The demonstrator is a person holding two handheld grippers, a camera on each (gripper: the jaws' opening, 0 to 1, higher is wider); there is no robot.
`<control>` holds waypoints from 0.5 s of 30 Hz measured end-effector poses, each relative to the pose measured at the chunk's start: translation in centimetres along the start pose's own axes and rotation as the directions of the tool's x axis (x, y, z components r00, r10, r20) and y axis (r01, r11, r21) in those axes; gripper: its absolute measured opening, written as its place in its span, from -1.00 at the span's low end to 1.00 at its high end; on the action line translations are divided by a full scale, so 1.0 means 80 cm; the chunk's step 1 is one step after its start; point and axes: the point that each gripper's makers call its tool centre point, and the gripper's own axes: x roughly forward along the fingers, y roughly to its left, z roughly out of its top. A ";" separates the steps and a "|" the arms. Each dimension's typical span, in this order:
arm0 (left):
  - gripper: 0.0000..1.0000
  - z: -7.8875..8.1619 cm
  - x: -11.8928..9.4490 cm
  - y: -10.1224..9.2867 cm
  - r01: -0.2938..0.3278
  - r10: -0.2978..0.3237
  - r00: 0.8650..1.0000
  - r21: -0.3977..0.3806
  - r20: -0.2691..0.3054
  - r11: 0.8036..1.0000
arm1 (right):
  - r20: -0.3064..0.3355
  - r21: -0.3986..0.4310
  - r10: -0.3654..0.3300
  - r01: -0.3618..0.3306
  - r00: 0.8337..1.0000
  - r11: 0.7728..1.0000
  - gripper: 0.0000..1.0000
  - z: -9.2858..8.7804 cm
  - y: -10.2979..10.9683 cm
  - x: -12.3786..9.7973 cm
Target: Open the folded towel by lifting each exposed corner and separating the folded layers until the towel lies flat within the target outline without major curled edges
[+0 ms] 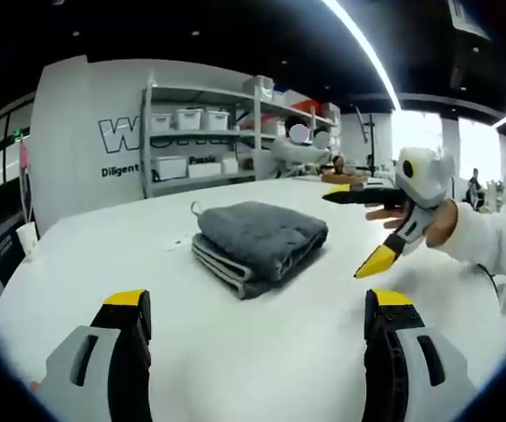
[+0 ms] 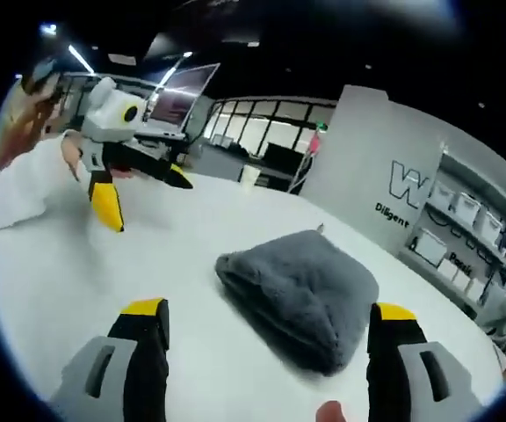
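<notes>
A grey towel (image 1: 258, 243) is lying folded on the white table (image 1: 104, 255), its stacked layers showing along the near edge in the left gripper view and a small loop sticking up at its far corner. The left gripper (image 1: 257, 303) is hovering short of the towel with its yellow-tipped jaws standing wide apart and nothing between them. In the same view the right gripper (image 1: 356, 231) is coming in from the right, held in a person's hand (image 1: 433, 220) with a white sleeve (image 1: 499, 233) behind it; its jaws are spread too, one pointing down toward the table beside the towel. In the right gripper view the right gripper (image 2: 266, 316) is framing the towel (image 2: 301, 290) between its open jaws (not touching it), while the left gripper (image 2: 139, 198) is hanging well apart at the upper left. Shelving with white bins (image 1: 202, 132) is standing against the far wall.
</notes>
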 end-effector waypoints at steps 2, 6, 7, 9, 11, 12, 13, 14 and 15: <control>0.99 0.000 0.000 -0.002 0.002 -0.002 1.000 0.000 0.002 1.000 | -0.005 -0.020 -0.008 0.008 1.000 1.000 0.74 0.004 0.001 0.013; 0.99 0.000 -0.001 -0.003 0.004 -0.004 1.000 -0.003 0.004 1.000 | 0.009 -0.097 -0.036 0.036 0.999 0.995 0.58 0.013 -0.001 0.038; 0.99 0.000 -0.001 -0.002 0.003 -0.003 1.000 -0.003 0.003 1.000 | 0.010 -0.114 -0.037 0.038 0.999 0.993 0.55 0.014 0.000 0.045; 0.99 0.000 0.000 -0.002 0.003 -0.003 1.000 -0.005 0.002 1.000 | 0.008 -0.143 -0.035 0.036 0.999 0.989 0.47 0.013 0.003 0.055; 0.99 0.000 0.000 -0.001 0.003 -0.003 1.000 -0.007 0.002 1.000 | -0.011 -0.188 -0.025 0.023 1.000 0.982 0.38 0.008 0.008 0.068; 0.99 0.000 0.000 0.000 0.003 -0.003 1.000 -0.008 0.002 1.000 | -0.020 -0.203 -0.024 0.020 1.000 0.979 0.35 0.006 0.010 0.072; 0.99 0.000 0.000 0.000 0.003 -0.003 1.000 -0.008 0.002 1.000 | -0.026 -0.217 -0.025 0.019 0.999 0.976 0.31 0.004 0.011 0.076; 0.99 0.000 0.000 0.000 0.002 -0.002 1.000 -0.009 0.003 1.000 | -0.026 -0.223 -0.025 0.019 0.999 0.975 0.25 0.003 0.012 0.077; 0.99 0.001 -0.001 0.000 0.002 -0.002 1.000 -0.011 0.005 1.000 | -0.027 -0.241 -0.021 0.014 0.999 0.970 0.19 0.002 0.014 0.080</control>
